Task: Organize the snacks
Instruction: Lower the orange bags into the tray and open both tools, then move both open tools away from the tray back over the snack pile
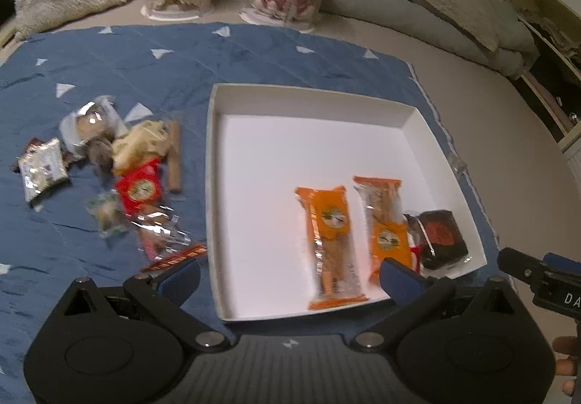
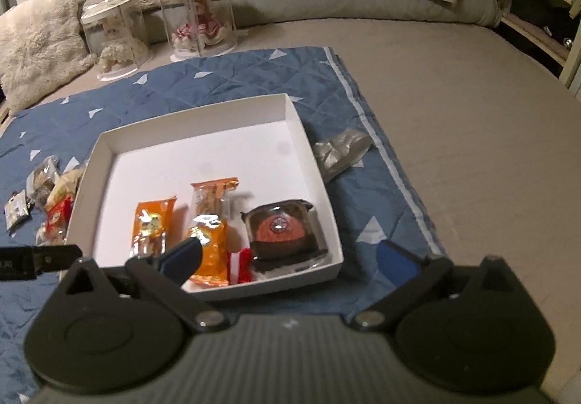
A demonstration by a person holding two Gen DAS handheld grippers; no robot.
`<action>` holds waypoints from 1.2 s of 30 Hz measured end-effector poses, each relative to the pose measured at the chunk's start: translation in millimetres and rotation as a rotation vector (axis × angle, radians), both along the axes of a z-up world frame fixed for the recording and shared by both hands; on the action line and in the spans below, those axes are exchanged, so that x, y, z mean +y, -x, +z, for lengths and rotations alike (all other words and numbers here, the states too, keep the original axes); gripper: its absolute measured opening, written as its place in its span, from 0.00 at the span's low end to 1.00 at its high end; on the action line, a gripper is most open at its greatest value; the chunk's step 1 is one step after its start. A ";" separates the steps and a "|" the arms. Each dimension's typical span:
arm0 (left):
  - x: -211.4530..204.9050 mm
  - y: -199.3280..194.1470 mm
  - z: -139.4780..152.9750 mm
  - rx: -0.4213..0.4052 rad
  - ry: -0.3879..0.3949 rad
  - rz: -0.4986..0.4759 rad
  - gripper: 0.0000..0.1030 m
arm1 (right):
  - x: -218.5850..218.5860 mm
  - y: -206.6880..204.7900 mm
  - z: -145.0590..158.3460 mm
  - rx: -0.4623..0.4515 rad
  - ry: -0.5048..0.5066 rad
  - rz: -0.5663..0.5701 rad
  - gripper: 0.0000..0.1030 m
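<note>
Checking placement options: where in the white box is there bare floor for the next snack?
The white box is bare across its far half and beside its left wall. Crowded: the near right corner, with two orange packs and a dark round-label pack.

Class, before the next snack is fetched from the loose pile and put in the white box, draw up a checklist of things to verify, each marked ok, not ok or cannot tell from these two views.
1. Left hand-held gripper open and holding nothing: ok.
2. Right hand-held gripper open and holding nothing: ok.
3. Free floor left in the white box: ok; the far half is bare.
4. Snacks already placed lie inside the box: ok; two orange packs and a dark cake pack sit along the near side.
5. Loose pile in view, on the blue quilt beside the box: ok.
6. Pile items separate enough to pick one: cannot tell; they overlap.
</note>
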State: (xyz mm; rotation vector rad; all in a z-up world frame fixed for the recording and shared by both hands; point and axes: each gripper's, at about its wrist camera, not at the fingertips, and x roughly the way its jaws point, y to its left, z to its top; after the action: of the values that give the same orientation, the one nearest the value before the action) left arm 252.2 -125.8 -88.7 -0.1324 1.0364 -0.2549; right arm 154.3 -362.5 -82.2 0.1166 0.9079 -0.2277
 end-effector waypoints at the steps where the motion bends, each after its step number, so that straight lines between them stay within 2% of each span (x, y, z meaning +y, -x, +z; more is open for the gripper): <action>1: 6.2 -0.1 1.5 -0.007 -0.005 0.009 1.00 | 2.5 -0.7 0.6 -0.002 0.006 0.003 1.00; 9: 67.3 -4.9 8.3 -0.025 -0.030 0.117 1.00 | 27.8 -14.0 3.0 -0.036 -0.010 0.044 1.00; 19: 145.0 -4.8 13.1 -0.032 -0.042 0.278 1.00 | 87.3 -38.7 2.4 -0.064 -0.054 0.163 1.00; 28: 192.5 -5.4 5.8 -0.035 -0.079 0.364 1.00 | 156.7 -59.6 -0.8 -0.066 -0.059 0.304 1.00; 36: 226.5 -19.3 -4.8 -0.029 -0.057 0.460 1.00 | 206.8 -83.0 -7.8 -0.080 -0.084 0.433 1.00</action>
State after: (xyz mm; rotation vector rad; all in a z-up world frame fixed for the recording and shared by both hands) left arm 271.5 100.8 -93.5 -0.3093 0.9554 0.1889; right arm 237.3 -155.7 -90.0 0.0050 0.8413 0.2158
